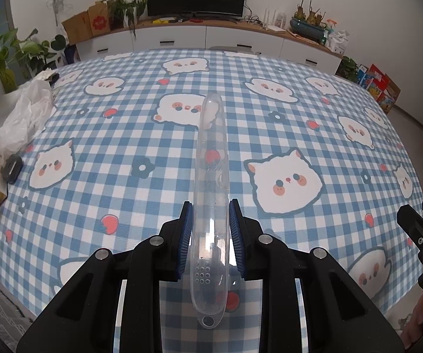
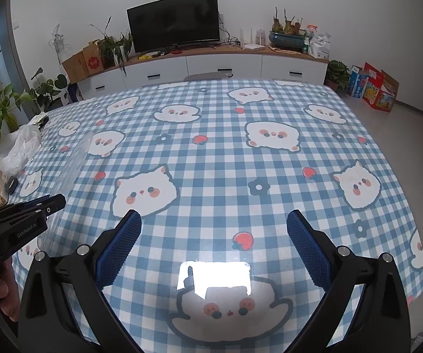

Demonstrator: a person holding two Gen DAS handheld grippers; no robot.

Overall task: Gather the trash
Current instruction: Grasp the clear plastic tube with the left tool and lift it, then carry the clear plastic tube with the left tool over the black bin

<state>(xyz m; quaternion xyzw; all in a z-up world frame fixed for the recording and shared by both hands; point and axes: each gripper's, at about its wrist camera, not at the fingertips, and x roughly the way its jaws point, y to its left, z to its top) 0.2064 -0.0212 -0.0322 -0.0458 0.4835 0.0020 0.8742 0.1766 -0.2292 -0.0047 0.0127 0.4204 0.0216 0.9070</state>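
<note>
Left gripper [image 1: 210, 232] clamped on clear case [image 1: 212, 176] above tabletop [image 1: 314, 123]; right gripper [image 2: 214, 226] spread wide, holding nothing.

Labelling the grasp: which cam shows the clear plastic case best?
Left wrist. The clear plastic case fills the centre of that view, full length, clamped between the left gripper pads. In the right wrist view it is only a faint see-through streak at the left edge, hard to tell from the tablecloth.
</note>
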